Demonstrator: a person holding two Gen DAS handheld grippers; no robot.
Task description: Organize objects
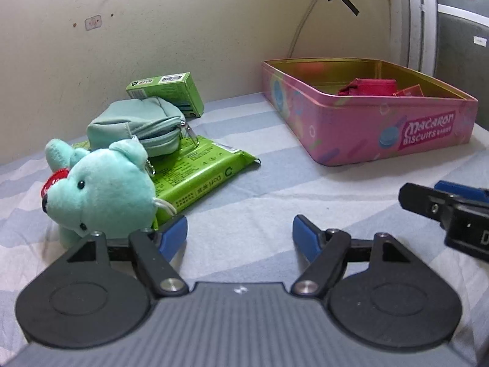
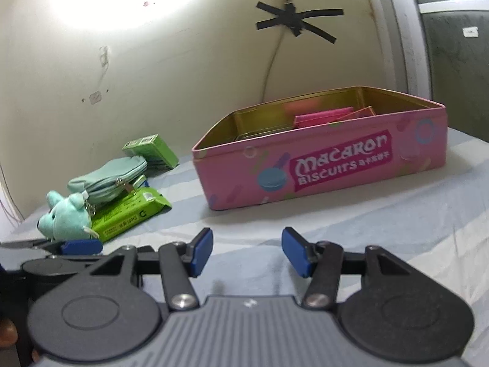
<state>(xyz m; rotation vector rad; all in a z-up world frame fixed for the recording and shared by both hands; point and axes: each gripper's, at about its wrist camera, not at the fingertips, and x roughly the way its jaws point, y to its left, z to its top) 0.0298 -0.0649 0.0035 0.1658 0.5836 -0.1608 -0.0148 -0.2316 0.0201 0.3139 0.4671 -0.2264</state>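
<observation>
Teddy first: the mint plush bear [image 1: 97,189] sits low left in the left wrist view, leaning on the green wipes pack [image 1: 195,177], with the teal pouch [image 1: 137,128] and green carton [image 1: 166,91] behind it. You should swing your left gripper [image 1: 240,235] left, straddle the bear's head, squeeze gently, then carry it to the pink biscuit tin [image 1: 391,134] at upper right. Your left gripper stands half spread, holding nothing. Your right gripper [image 2: 247,252] is narrower, also bare, over the striped cloth [image 2: 366,223].
</observation>
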